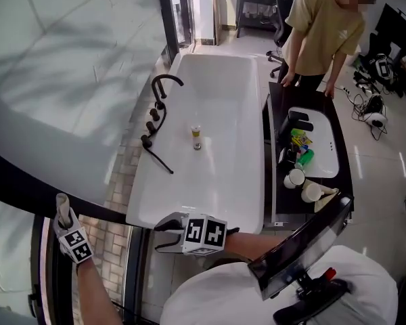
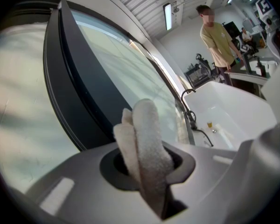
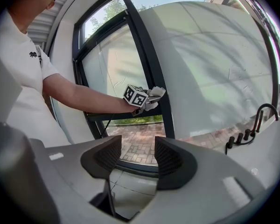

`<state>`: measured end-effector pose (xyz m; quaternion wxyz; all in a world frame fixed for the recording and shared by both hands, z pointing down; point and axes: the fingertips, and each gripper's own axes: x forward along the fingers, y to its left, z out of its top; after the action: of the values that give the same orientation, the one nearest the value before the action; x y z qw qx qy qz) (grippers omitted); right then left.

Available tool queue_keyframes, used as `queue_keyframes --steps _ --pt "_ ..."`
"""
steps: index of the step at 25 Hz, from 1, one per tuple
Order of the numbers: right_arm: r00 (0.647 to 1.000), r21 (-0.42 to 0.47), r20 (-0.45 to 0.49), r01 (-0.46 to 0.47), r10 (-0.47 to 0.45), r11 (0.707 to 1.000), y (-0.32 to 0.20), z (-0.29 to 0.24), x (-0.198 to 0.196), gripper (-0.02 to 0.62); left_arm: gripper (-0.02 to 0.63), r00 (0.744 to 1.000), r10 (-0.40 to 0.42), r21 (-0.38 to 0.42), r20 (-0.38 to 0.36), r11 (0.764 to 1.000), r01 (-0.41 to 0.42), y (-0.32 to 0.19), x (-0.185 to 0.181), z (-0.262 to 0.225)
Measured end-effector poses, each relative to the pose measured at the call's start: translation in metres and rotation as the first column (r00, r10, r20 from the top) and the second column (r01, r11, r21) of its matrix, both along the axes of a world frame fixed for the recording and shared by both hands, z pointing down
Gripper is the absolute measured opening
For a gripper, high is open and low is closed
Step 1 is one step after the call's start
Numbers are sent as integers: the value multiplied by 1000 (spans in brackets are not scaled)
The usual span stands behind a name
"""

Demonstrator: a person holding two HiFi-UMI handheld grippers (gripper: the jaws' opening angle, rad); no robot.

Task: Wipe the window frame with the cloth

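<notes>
Folded white cloth [image 2: 147,139] nearest, pinched upright in the left claw [image 2: 147,167], jaws closed tight on its lower half, rounded top end poking out ahead as the wiping face. Raised at arm's length to the dark window frame [image 3: 155,69], seemingly right at the junction of upright bar and lower crossbar; actual contact hard to confirm, though shown close against the metal in the right gripper view. Gripped low, probably to leave plenty of soft towelling free for rubbing the frame without scraping it with the jaws. Right claw [image 3: 137,155] empty, jaws moderately apart with only glass and outdoor paving visible between them, low in front of the wearer's body just off the near end of the white bathtub [image 1: 210,114], apparently parked out of the way with no job of its own. Black tap set [image 1: 164,87] along the tub's window-side rim, small yellowish container [image 1: 196,137] standing on the tub floor, both well apart from the cloth. Farther off, a bystander in a tan shirt [image 1: 325,32] leaning at a dark table [image 1: 277,103] with a white basin. Likely reading: wiping just under way or about to begin, most of the frame yet to cover.
</notes>
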<state>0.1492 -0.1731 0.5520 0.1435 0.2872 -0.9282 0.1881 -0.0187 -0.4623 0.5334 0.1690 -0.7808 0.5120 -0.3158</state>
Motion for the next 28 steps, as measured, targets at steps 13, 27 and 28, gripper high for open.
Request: queue_keyframes --steps 13,27,28 --pt "999 12 -29 43 -42 999 -5 -9 -13 224 97 998 31 -9 -52 999 -31 4 7 3" --pt "993 14 -31 111 -111 994 -6 -9 -87 224 97 992 -29 20 -120 999 32 48 -85 -9" --pt "993 16 -33 117 -116 993 -6 -10 -93 224 97 993 -29 25 -118 999 32 52 -91 -10"
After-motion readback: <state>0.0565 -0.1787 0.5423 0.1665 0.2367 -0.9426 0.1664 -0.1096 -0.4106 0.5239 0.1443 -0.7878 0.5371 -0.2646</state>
